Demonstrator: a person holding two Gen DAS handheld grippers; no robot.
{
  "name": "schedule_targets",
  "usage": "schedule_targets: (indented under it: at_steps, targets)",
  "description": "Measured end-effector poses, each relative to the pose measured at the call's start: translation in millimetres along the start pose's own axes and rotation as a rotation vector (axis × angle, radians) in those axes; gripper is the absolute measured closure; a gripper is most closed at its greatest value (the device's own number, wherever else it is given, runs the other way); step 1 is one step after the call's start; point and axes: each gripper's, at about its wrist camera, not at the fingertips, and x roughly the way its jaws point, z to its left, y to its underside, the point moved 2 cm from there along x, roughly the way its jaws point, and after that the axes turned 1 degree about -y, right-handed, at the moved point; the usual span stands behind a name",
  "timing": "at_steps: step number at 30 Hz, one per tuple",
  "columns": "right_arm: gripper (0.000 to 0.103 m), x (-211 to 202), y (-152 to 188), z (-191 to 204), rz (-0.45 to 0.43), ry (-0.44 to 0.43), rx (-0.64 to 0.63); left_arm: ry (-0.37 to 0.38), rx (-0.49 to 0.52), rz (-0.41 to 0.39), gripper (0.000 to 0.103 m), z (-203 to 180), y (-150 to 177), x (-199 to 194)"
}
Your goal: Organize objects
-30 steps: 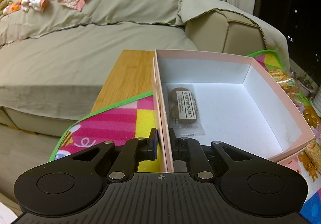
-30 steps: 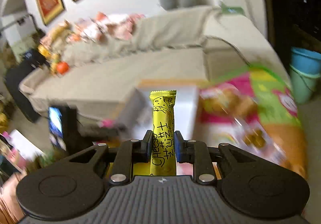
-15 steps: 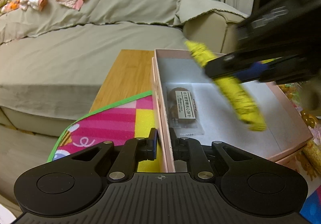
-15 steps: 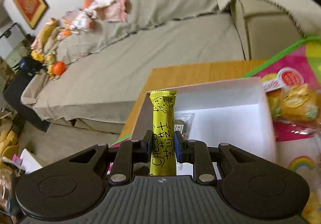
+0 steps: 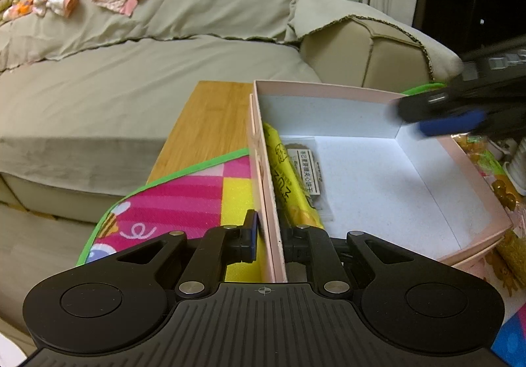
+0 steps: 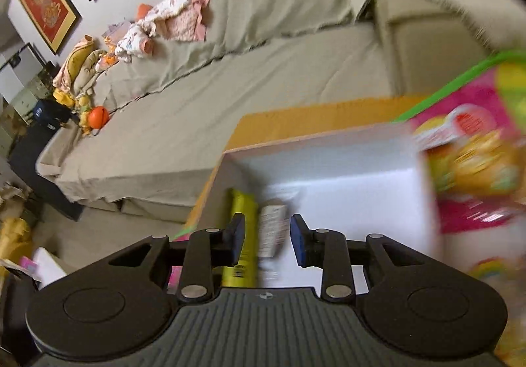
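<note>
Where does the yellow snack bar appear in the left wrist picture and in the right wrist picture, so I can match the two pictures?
Left wrist view: the yellow snack bar lies inside the pink box, along its left wall, partly over the clear cookie packet.
Right wrist view: the bar is low and left of centre, inside the box, beside the left finger of the open right claw.
Shared landmark: the cookie packet's white label, just right of the bar.

dim warm room light, right view motion-blurred.

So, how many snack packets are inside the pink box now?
2: a yellow bar along the box's left wall, and a clear biscuit packet right beside it.
</note>
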Motion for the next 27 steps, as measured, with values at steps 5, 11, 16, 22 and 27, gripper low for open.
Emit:
schedule_targets:
  at_steps: [5, 11, 16, 22, 27]
  targets:
    - [0.061, -53, -31, -53, -0.124, 0.171, -0.010, -0.001, -0.001, -0.001, 0.090, 0, 1, 0]
    - [0.053, -76, -64, -124, -0.154, 0.319, 0.086, -0.005, 0.001, 0.001, 0.090, 0, 1, -1]
    - [0.051, -49, -65, -134, -0.100, 0.353, 0.067, -0.009, 0.003, 0.003, 0.090, -1, 1, -1]
    - [0.038, 17, -96, -131, 0.013, 0.352, 0.084, -0.008, 0.000, 0.001, 0.090, -1, 1, -3]
    - [0.038, 85, -115, -138, 0.093, 0.442, 0.092, -0.005, 0.004, 0.004, 0.090, 0, 2, -4]
